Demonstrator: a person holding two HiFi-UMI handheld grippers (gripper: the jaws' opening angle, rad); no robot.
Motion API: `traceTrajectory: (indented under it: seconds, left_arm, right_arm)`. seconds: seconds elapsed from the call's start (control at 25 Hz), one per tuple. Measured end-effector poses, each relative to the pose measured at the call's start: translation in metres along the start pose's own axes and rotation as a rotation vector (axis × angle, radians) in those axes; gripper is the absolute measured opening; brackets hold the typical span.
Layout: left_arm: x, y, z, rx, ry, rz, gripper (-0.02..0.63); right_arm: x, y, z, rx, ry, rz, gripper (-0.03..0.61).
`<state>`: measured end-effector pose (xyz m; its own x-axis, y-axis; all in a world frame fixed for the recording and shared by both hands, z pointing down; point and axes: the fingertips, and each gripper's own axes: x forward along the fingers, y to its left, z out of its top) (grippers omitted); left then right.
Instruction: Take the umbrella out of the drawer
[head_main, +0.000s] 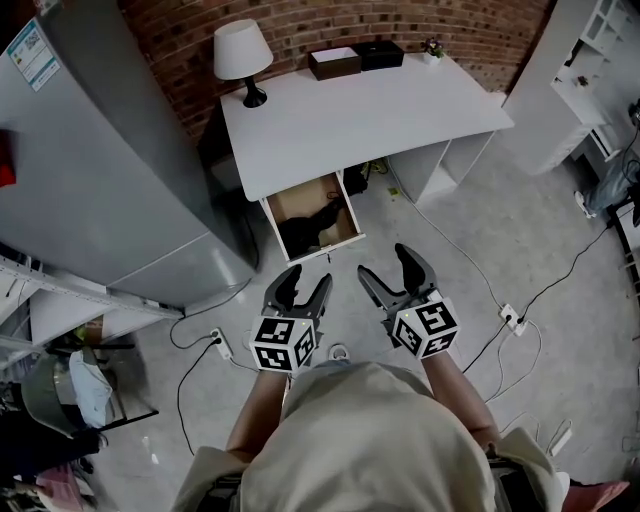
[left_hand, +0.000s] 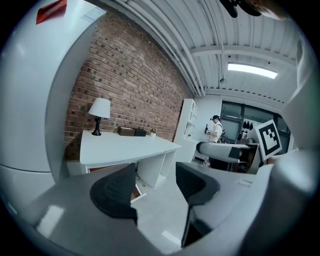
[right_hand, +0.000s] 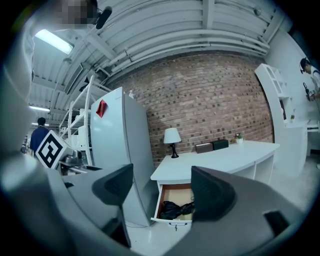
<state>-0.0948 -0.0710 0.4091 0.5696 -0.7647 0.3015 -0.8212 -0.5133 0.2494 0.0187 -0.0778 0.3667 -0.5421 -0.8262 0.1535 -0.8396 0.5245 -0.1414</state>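
A black folded umbrella (head_main: 312, 228) lies in the open white drawer with a brown wooden lining (head_main: 343, 200), bunched toward the drawer's front edge. In the right gripper view we see it (right_hand: 176, 209) as a dark crumpled bundle behind the low front panel. The drawer hangs pulled out from under the left end of a white desk (head_main: 360, 115), close beside a tall grey refrigerator (head_main: 100, 170).

On the desk, a lamp with a white shade and black foot (head_main: 243, 55) stands at the back left corner. A brown box (head_main: 334, 63) and a black box (head_main: 378, 54) sit side by side along the back edge, against the red brick wall (head_main: 300, 25). A small potted plant (head_main: 433, 47) occupies the back right corner.

We find both grippers short of the drawer, above the pale grey floor (head_main: 450, 260), touching nothing. The left gripper (head_main: 307, 278) has its jaws moderately apart with nothing between them, as its own view (left_hand: 156, 185) confirms. The right gripper (head_main: 385, 262) holds its jaws spread wide and bare, and its view (right_hand: 162, 190) frames the drawer and umbrella in the gap.

Black and white cables (head_main: 560, 275) trail across the floor at the right.
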Motion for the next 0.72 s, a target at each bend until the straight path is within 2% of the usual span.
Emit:
traceTrajectory:
  seconds: [0.4,0.72]
  left_arm:
    - [0.038,0.044,-0.015,-0.031,0.060,0.019,0.242]
    - [0.094,0.083,-0.041,-0.045,0.142,0.060,0.249]
  right_arm:
    - [0.036,-0.012,-0.015,0.023,0.062,0.001,0.348]
    - [0.083,-0.045,-0.036,0.038,0.111,0.040,0.348]
